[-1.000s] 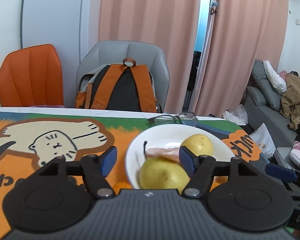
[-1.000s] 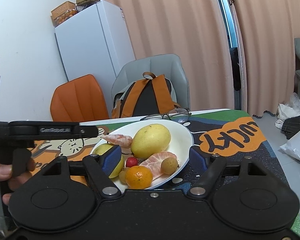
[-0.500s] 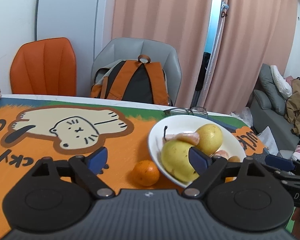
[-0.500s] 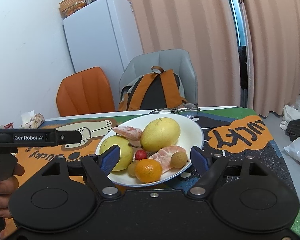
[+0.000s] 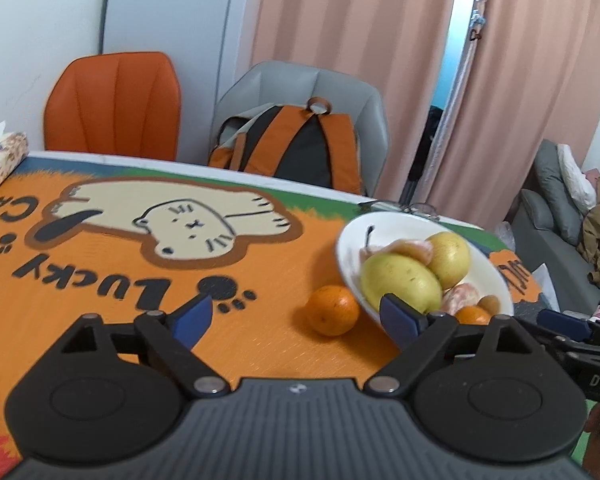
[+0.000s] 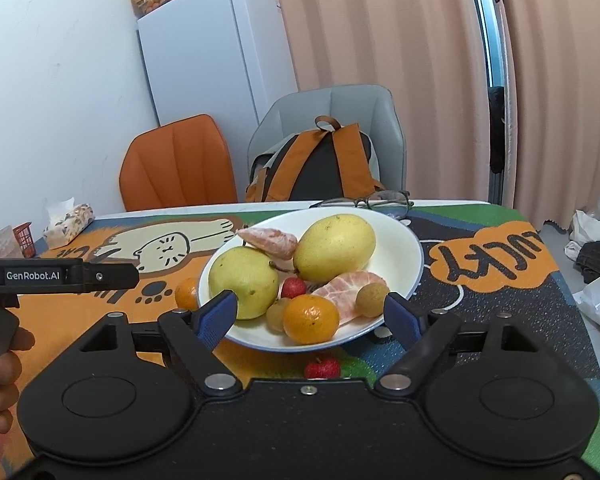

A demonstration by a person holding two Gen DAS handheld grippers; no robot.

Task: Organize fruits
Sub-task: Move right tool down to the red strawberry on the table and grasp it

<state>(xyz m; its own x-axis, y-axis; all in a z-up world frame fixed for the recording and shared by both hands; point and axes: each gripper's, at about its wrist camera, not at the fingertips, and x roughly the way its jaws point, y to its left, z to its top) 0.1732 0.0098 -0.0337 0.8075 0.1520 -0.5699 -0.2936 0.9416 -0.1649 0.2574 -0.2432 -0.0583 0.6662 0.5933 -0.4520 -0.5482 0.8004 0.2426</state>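
Red lychee point(image 6: 322, 366) on mat just in front of white plate point(image 6: 404, 258); loose orange point(image 5: 333, 310) beside plate's left rim. Plate holds 2 pears, long axes roughly upright, + orange, peeled segments. Glasses point(image 6: 380, 200) behind. Left gripper point(image 5: 296, 316) & right gripper point(image 6: 308, 314) both wide open, holding nothing.

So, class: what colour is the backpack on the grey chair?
The backpack is orange and black, clearest in the right wrist view.
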